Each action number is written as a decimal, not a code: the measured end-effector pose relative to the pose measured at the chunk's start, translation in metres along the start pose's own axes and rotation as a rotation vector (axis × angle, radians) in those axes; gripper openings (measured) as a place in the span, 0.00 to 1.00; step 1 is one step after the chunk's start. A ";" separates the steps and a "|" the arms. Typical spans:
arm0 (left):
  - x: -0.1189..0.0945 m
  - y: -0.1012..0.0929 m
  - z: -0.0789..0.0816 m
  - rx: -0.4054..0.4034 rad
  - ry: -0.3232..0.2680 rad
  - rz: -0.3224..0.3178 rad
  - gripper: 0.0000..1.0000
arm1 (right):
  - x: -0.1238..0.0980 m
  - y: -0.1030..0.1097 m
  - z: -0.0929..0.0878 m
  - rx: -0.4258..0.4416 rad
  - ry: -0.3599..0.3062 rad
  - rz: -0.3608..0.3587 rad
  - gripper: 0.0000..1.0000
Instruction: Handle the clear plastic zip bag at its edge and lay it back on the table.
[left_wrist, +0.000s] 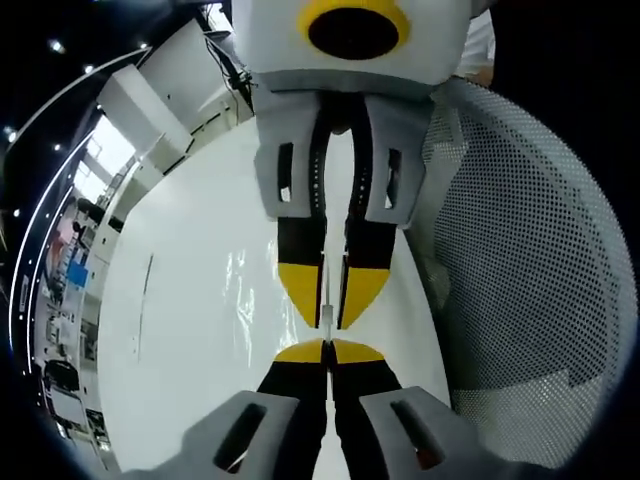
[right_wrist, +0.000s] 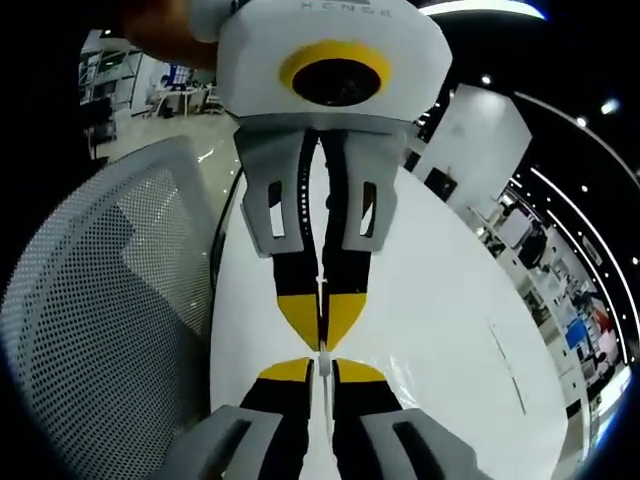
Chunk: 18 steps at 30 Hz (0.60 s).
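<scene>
The clear plastic zip bag (left_wrist: 240, 290) shows as faint glints over the white table (left_wrist: 180, 360). Its thin edge runs upright between the jaws. My left gripper (left_wrist: 326, 350) rises from the bottom of the left gripper view, shut on that edge. My right gripper (left_wrist: 327, 318) comes down from the top, tip to tip with it, also shut on the edge. In the right gripper view my right gripper (right_wrist: 322, 364) pinches the bag's edge (right_wrist: 322, 400). The left gripper (right_wrist: 322, 335) meets it from above, over the table (right_wrist: 440, 300).
A white mesh chair back (left_wrist: 520, 280) stands close beside the table, on the left in the right gripper view (right_wrist: 110, 300). A hand (right_wrist: 160, 25) holds the far gripper. Shelves and desks line the room behind.
</scene>
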<state>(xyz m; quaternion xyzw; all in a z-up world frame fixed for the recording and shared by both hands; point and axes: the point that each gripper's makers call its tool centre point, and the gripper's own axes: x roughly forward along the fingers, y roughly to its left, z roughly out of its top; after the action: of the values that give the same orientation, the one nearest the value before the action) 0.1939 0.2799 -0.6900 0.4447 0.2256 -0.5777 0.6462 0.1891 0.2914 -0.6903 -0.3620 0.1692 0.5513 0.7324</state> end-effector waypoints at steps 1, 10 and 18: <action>0.000 0.000 0.000 -0.003 0.000 -0.001 0.00 | 0.000 0.000 0.000 -0.002 0.001 -0.001 0.01; -0.003 -0.001 -0.001 -0.028 0.005 0.009 0.00 | 0.000 0.001 0.003 0.002 -0.006 0.008 0.00; -0.003 -0.003 -0.003 -0.042 0.009 0.009 0.00 | -0.001 0.002 0.000 -0.001 -0.002 0.017 0.00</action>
<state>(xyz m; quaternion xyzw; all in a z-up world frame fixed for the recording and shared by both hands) 0.1913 0.2840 -0.6897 0.4348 0.2384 -0.5678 0.6570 0.1866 0.2915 -0.6906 -0.3603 0.1711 0.5579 0.7278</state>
